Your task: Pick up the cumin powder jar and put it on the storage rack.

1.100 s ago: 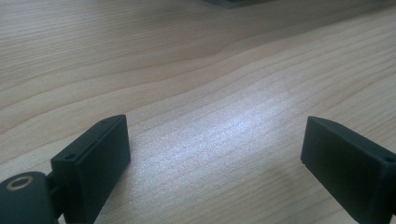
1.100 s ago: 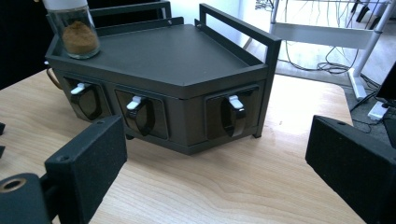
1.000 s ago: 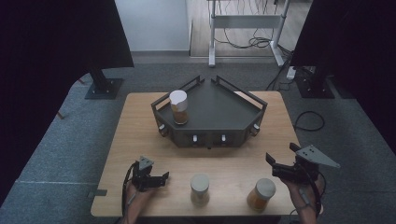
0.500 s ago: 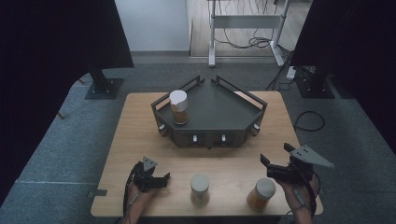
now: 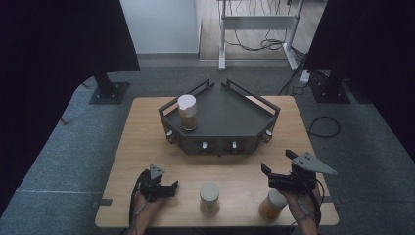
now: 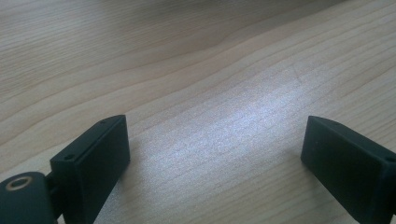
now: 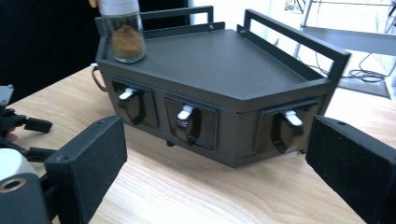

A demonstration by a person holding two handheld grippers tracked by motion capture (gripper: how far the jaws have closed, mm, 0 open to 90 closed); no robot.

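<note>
Both grippers stand apart and empty. Right gripper hovers over the amber, white-capped glass jar at the pale wooden worktop's near right corner, probably approaching it; left gripper rests idle near left.

Centre of the high view: a wooden table bearing a dark five-sided rack with railed edges. A white-lidded jar of brown powder stands upright in the rack's left corner. Small white-tipped knobs line the rack's front face. Surrounding: grey carpet. Upper left: a black stand base. Top centre: a white wall and a metal frame with loose cables. Right: a looped cable on the carpet.
</note>
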